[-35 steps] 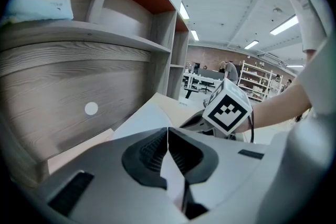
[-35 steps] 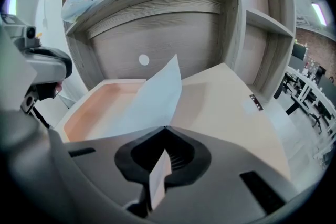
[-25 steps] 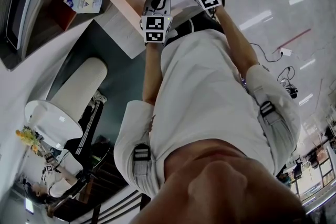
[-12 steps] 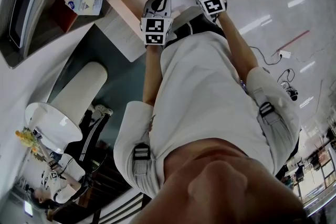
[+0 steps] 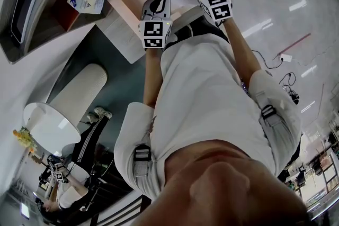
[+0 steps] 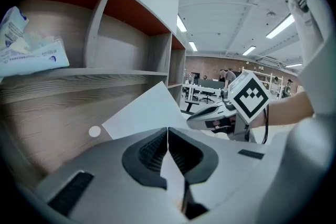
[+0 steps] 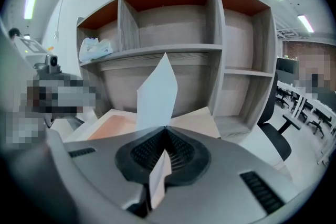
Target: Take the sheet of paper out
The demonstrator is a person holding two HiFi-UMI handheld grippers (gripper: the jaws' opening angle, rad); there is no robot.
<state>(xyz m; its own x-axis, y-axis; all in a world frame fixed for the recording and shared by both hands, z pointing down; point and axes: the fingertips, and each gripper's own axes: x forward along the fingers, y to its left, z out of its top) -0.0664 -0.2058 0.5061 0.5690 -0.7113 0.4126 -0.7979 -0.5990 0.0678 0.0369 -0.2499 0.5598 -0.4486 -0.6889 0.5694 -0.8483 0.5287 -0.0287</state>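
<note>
Pinching: left gripper (image 6: 168,138) and right gripper (image 7: 166,134), each clamped tight on the sheet of paper (image 7: 156,93).
Look: plain white, blank, uncreased.
Place: above the peach tray (image 7: 107,126), before the shelf unit (image 7: 247,60).

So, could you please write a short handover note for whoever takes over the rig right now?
Left gripper: shut on one edge of the white sheet of paper.
Right gripper: shut on the same sheet.
Sheet: held up between both, above the flat peach-coloured tray before the grey wooden shelf unit.
Done: sheet gripped and apparently off the tray.
Left: carry it clear and set it down.
</note>
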